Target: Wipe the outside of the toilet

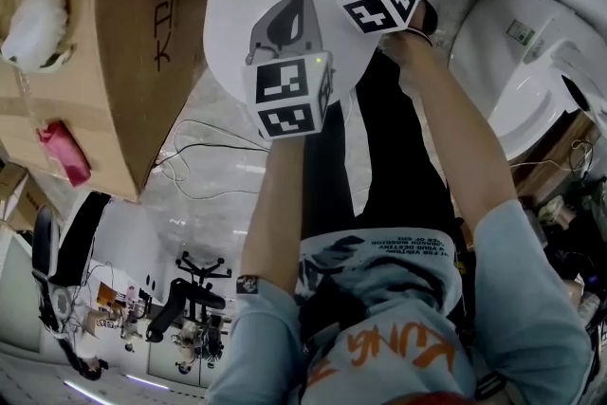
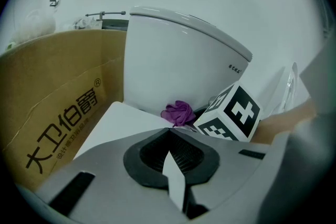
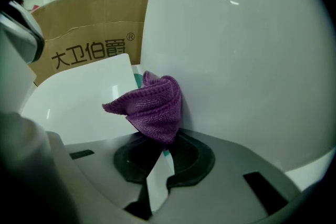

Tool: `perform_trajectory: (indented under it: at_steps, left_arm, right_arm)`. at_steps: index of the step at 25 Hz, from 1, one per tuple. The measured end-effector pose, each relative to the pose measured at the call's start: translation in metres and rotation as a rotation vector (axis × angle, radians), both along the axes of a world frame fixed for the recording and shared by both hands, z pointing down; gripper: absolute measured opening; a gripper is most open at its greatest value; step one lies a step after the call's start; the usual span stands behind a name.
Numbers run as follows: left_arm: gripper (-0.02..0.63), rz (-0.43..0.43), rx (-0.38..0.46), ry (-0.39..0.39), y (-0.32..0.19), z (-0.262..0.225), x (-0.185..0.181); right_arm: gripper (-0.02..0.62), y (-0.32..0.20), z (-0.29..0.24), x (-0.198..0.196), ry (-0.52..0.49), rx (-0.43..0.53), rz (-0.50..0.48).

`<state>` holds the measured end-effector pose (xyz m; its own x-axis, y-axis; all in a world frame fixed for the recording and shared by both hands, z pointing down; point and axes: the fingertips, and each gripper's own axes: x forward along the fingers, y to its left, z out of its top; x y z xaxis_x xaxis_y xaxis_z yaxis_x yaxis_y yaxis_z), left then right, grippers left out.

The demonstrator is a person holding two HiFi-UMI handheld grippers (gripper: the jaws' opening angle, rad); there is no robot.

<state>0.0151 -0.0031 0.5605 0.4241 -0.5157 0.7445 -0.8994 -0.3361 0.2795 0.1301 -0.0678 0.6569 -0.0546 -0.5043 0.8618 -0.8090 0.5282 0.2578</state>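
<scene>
Now the right tongs (image 3: 163, 140) pinched the purple cloth (image 3: 151, 107) against the toilet (image 3: 241, 60), likely wiping its side. The left tongs (image 2: 169, 130) were pressed together, empty. Next, probably rub sideways.

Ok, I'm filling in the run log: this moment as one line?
right gripper: shut on cloth | cloth: purple, against toilet side | left gripper: shut, empty, clear of toilet
</scene>
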Motion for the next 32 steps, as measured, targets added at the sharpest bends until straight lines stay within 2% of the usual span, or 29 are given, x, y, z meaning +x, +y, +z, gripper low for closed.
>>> perform_trajectory:
  at_steps: [10, 21, 26, 32]
  left_arm:
    - [0.018, 0.046, -0.005, -0.002, 0.008, -0.002, 0.032]
    - [0.018, 0.086, -0.007, -0.011, 0.011, -0.001, 0.062]
    - [0.018, 0.119, -0.003, -0.014, 0.006, -0.004, 0.084]
    - [0.018, 0.137, 0.03, -0.014, -0.009, -0.015, 0.103]
  right_arm:
    - [0.049, 0.026, 0.0, 0.041, 0.02, -0.013, 0.018]
    - [0.049, 0.05, 0.001, 0.086, -0.007, -0.028, 0.083]
    - [0.049, 0.065, 0.0, 0.113, -0.037, -0.055, 0.155]
    - [0.051, 0.086, -0.008, 0.147, -0.131, -0.073, 0.332]
